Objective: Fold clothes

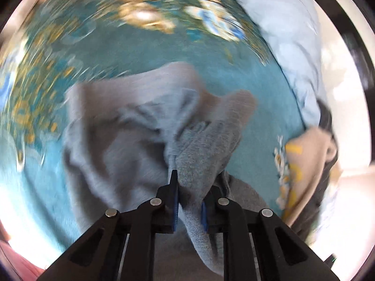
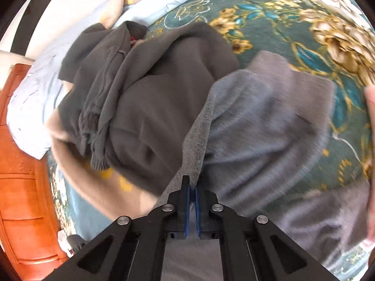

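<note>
A light grey garment [image 1: 121,126] lies crumpled on a teal floral bedspread [image 1: 145,46]. My left gripper [image 1: 190,182] is shut on a thick fold of it, and the cloth bulges out between the blue pads. In the right wrist view the same grey garment [image 2: 269,121] spreads to the right. My right gripper [image 2: 192,185] is shut on its thin edge, the pads nearly touching. A dark grey garment [image 2: 150,98] lies bunched to the left of it, on top of a beige garment [image 2: 93,187].
A pale blue sheet or pillow [image 1: 293,35] lies along the bedspread's edge. The beige garment with yellow print [image 1: 302,164] and dark cloth sit at the right. An orange wooden cabinet [image 2: 21,187] stands beside the bed. A person's hand [image 2: 371,117] shows at the right edge.
</note>
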